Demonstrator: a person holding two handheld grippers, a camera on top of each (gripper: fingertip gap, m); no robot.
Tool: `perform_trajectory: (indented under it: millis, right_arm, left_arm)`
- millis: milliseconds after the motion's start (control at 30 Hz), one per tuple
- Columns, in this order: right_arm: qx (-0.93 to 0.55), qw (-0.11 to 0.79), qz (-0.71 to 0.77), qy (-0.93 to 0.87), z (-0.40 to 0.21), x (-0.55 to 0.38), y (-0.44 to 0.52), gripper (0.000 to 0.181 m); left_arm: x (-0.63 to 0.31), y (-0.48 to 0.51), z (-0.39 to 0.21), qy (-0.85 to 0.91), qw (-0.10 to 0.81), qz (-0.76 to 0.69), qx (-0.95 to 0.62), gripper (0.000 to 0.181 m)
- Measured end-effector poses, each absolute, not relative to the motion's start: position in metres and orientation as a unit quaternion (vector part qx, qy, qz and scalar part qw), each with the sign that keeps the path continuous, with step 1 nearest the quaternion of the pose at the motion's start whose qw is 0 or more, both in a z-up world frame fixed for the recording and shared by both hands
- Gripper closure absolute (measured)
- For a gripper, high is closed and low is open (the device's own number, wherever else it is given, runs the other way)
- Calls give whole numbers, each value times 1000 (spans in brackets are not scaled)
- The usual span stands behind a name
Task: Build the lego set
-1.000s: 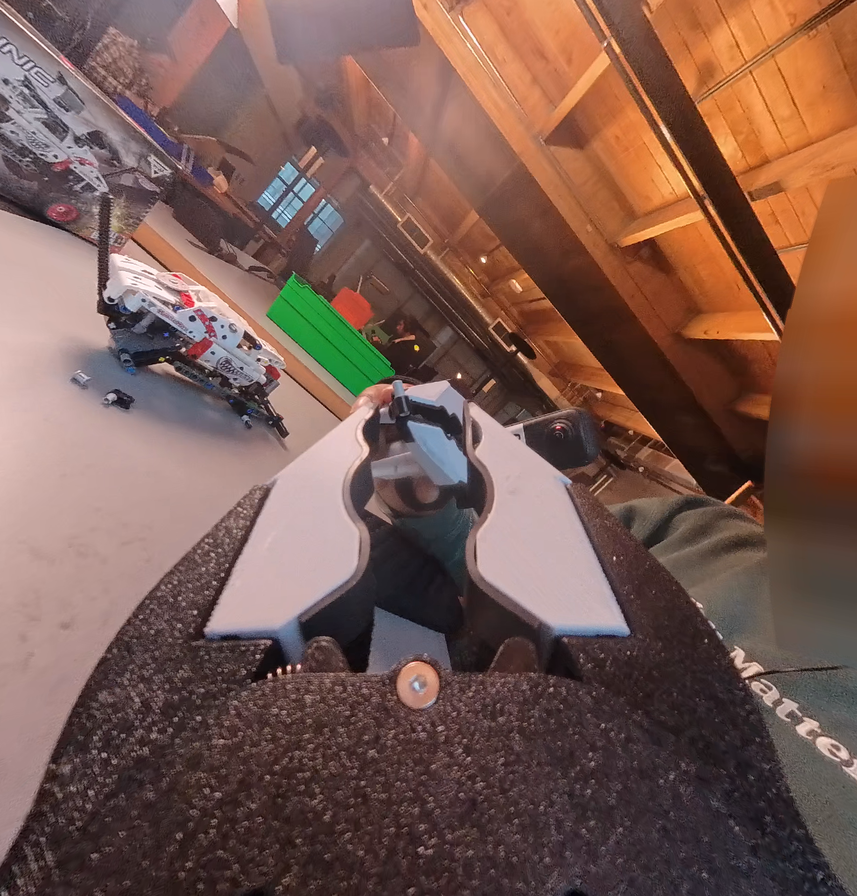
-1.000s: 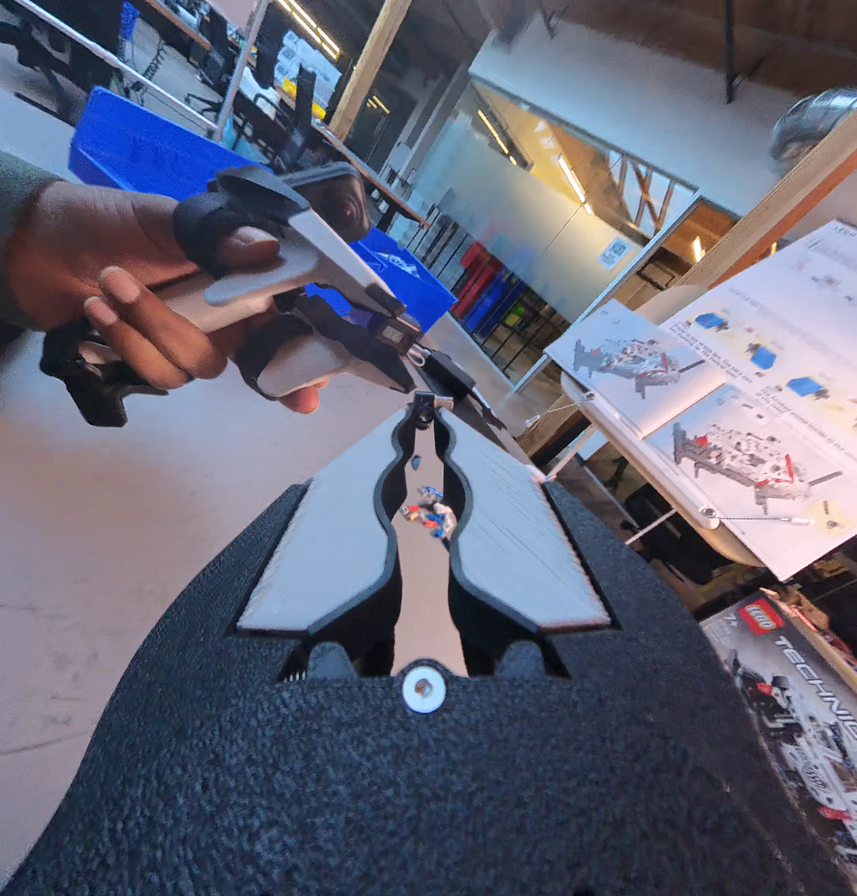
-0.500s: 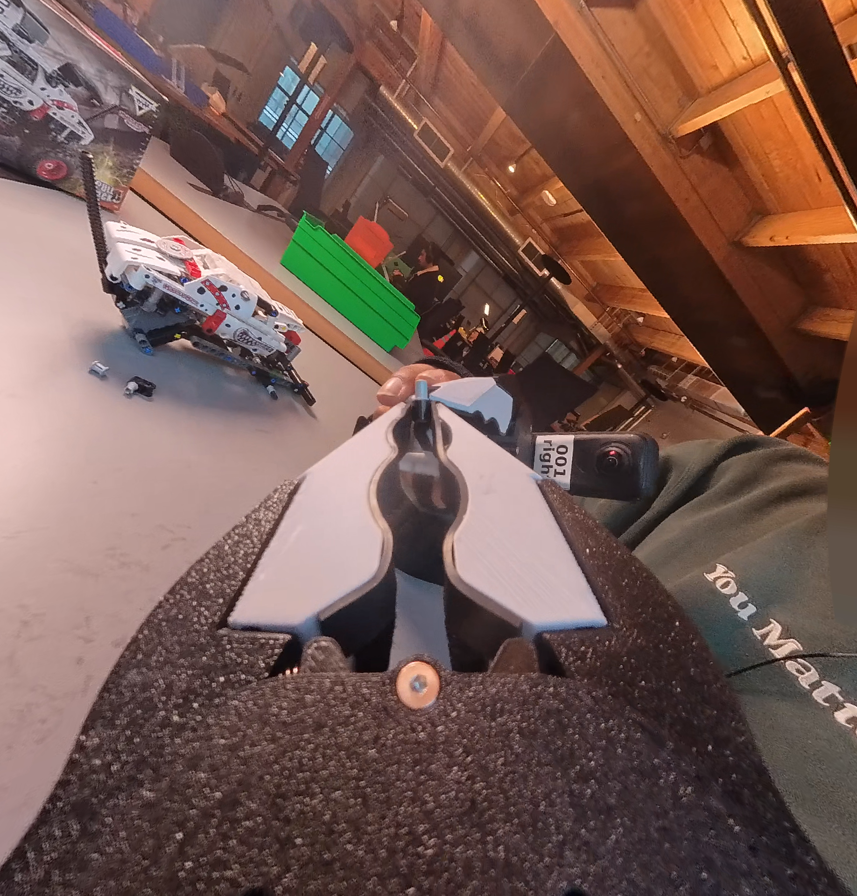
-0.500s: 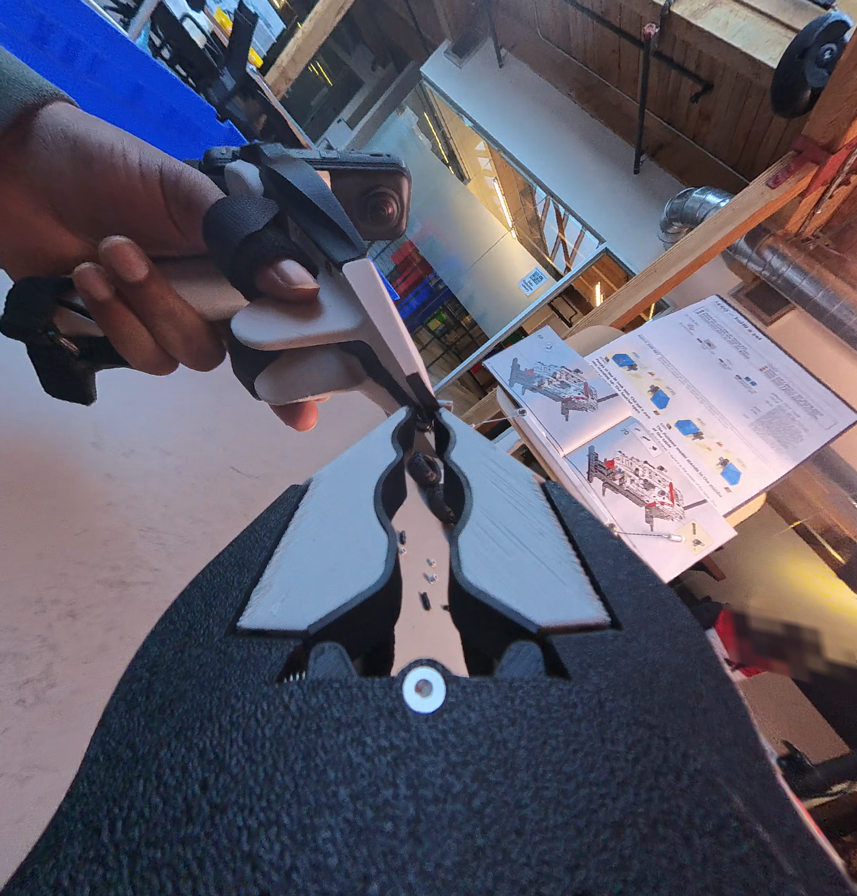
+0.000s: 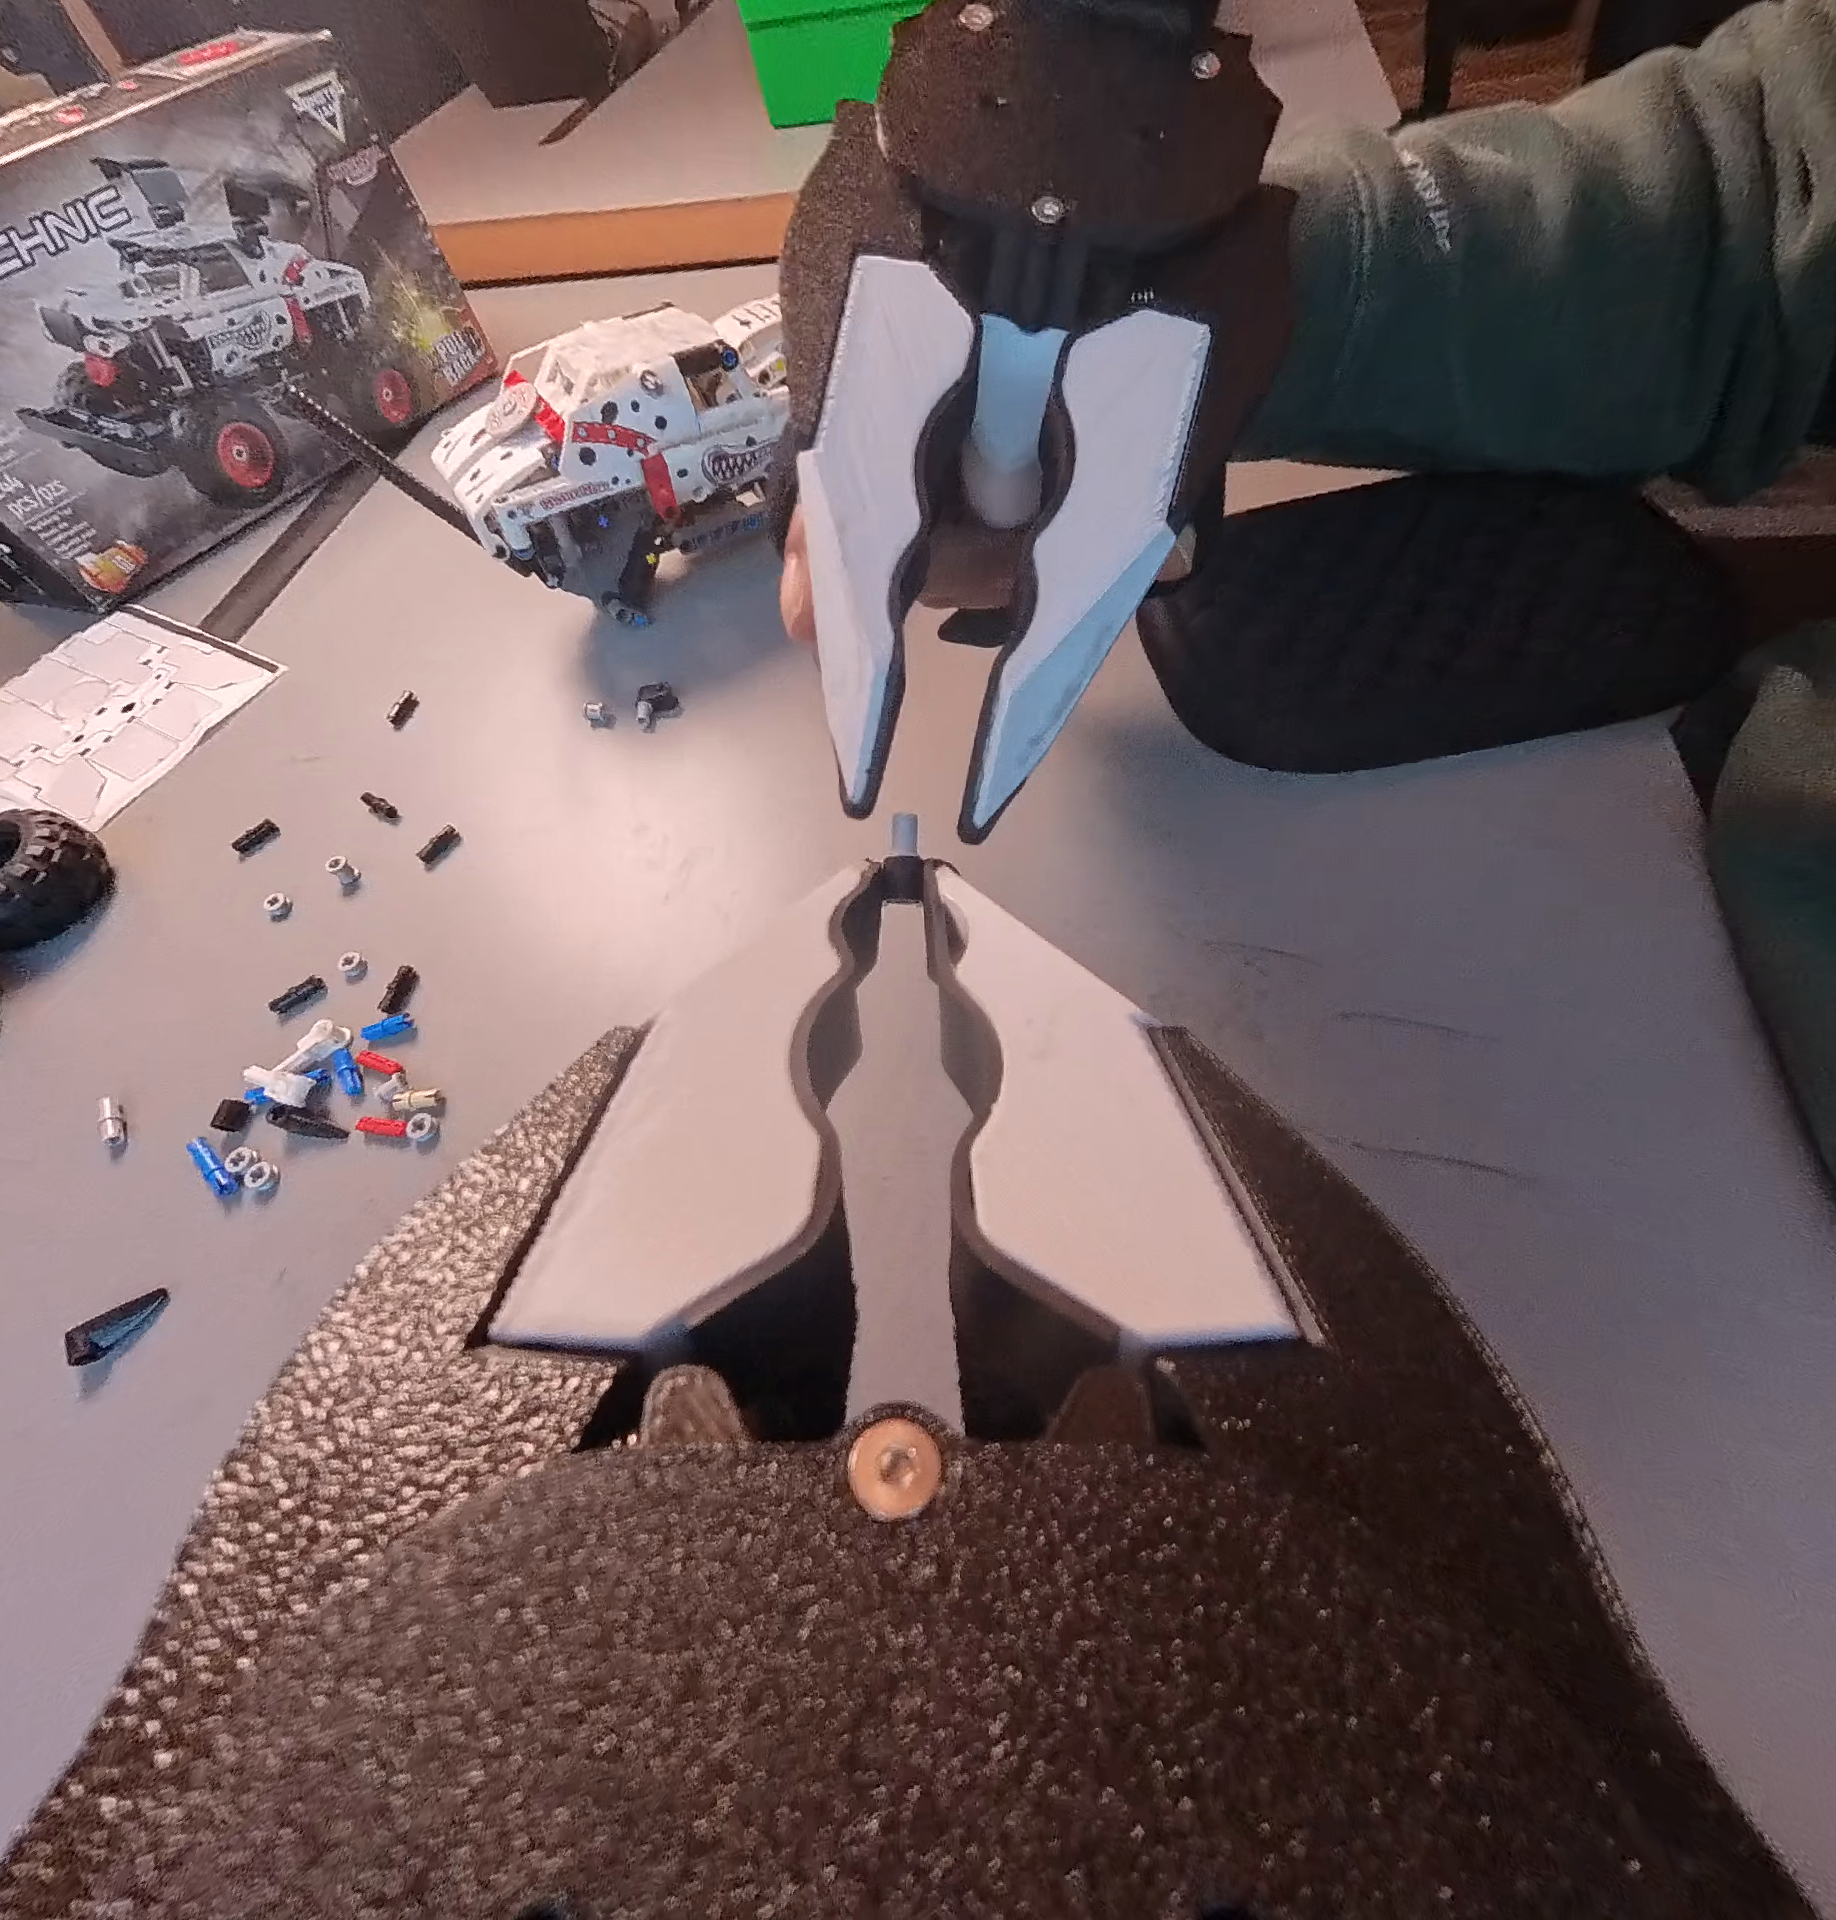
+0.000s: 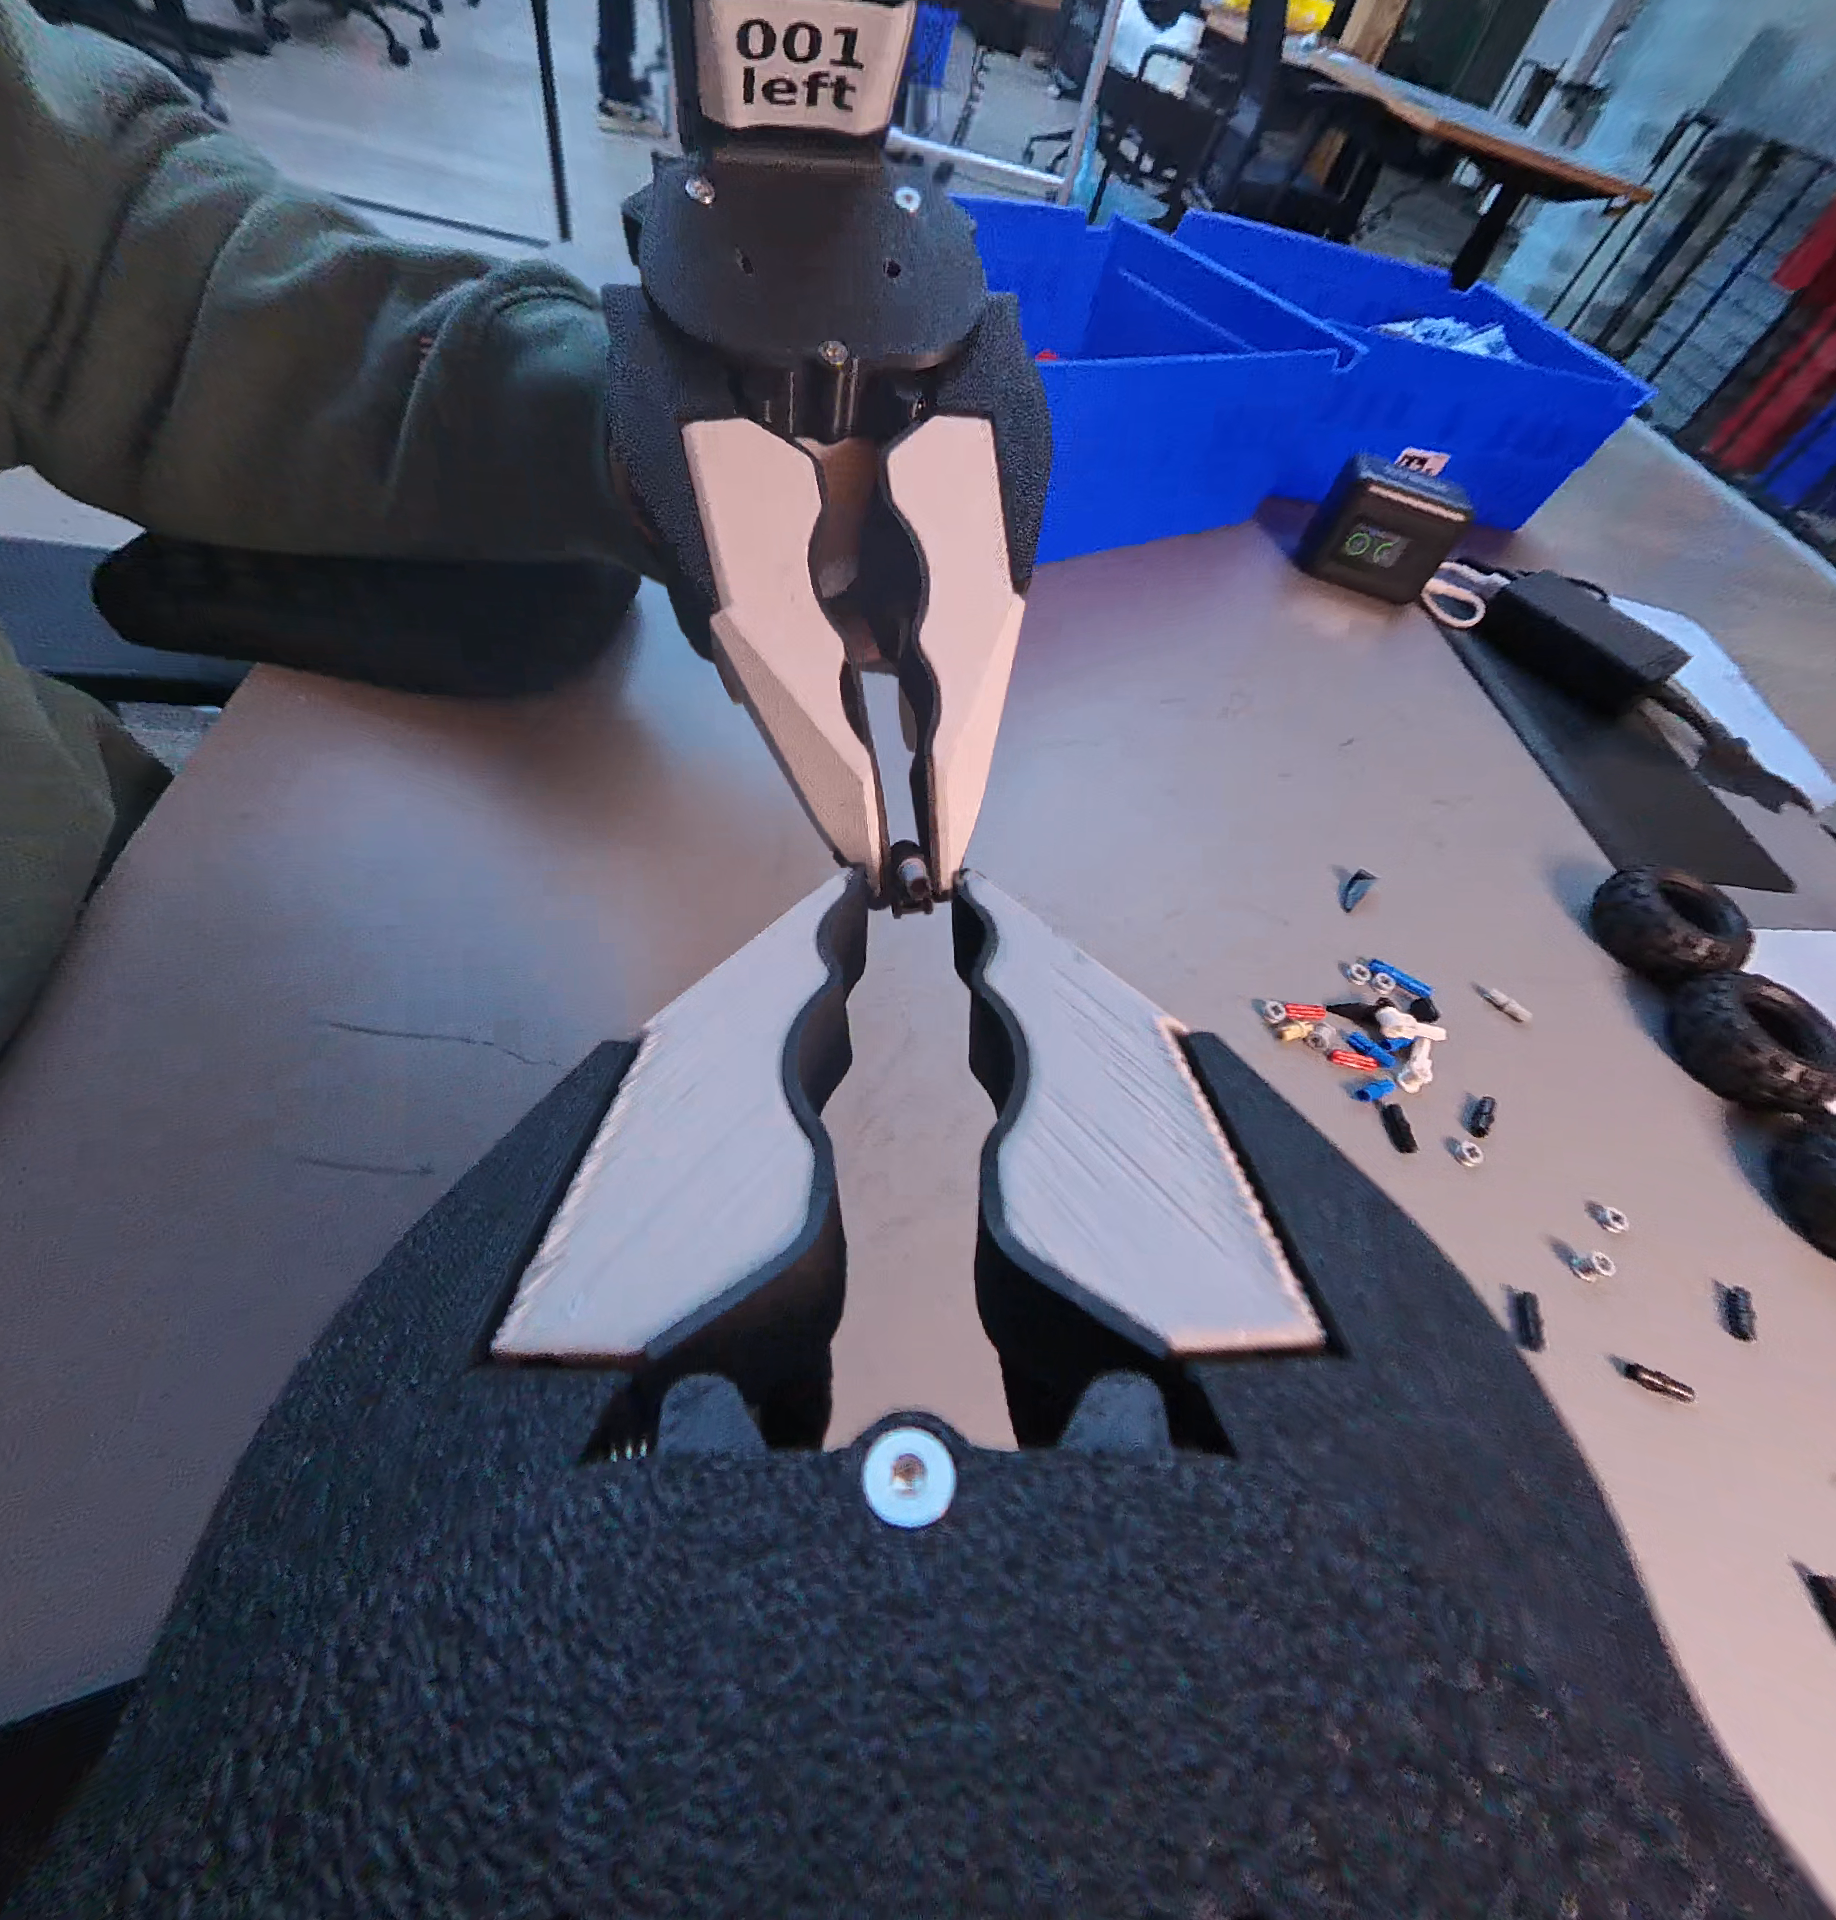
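One pin (image 5: pixel 903 871) between left tongs (image 5: pixel 901 878)

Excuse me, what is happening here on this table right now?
A person is building a lego set with two handheld tongs. The left tongs are shut on a small black and grey peg piece, and the open right tongs face it tip to tip above the grey table. The white spotted lego truck, loose small coloured pegs and black rubber tyres lie nearby.
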State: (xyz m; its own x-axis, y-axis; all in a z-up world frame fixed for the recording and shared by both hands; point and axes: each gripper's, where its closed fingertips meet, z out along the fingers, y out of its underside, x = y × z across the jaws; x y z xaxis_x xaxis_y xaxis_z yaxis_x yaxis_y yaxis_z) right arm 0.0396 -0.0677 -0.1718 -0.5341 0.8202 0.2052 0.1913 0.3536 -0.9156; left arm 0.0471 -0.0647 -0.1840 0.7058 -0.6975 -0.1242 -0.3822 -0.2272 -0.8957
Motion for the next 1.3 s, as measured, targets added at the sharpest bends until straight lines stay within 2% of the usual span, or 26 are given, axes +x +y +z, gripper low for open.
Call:
perform_trajectory:
  millis: [267, 533, 633, 767, 867, 967, 1067, 1167, 1233, 1300]
  right_arm:
    - [-328, 304, 469, -762, -184, 35, -71, 179]
    - [-315, 288, 573, -700, -150, 45, -73, 180]
    - [-339, 300, 593, -667, -139, 56, -42, 180]
    - [-399, 352, 544, -649, -151, 39, -12, 179]
    - [-468, 396, 402, -680, -184, 0, 26, 179]
    - [-505, 399, 274, -715, -221, -41, 58, 178]
    - [-527, 380, 211, -730, -250, -71, 82, 178]
    - [-551, 341, 201, -735, -267, -77, 89, 169]
    - [-555, 341, 227, -724, -260, -75, 85, 155]
    - [-552, 357, 256, -709, -242, -66, 80, 149]
  left_arm:
    - [46, -66, -191, 370, 510, -139, -765, 177]
    - [47, -71, -152, 325, 577, -193, -724, 177]
    - [2, -75, -123, 245, 625, -226, -706, 177]
    - [-21, -65, -132, 204, 622, -217, -724, 177]
    - [-36, -46, -170, 174, 587, -166, -773, 176]
    - [-43, -39, -186, 161, 578, -136, -789, 176]
    - [-47, -39, -182, 153, 590, -113, -785, 176]
    - [-51, -40, -184, 150, 590, -97, -787, 175]
    - [-54, -38, -187, 151, 587, -82, -792, 175]
    - [-56, -36, -191, 155, 580, -71, -797, 175]
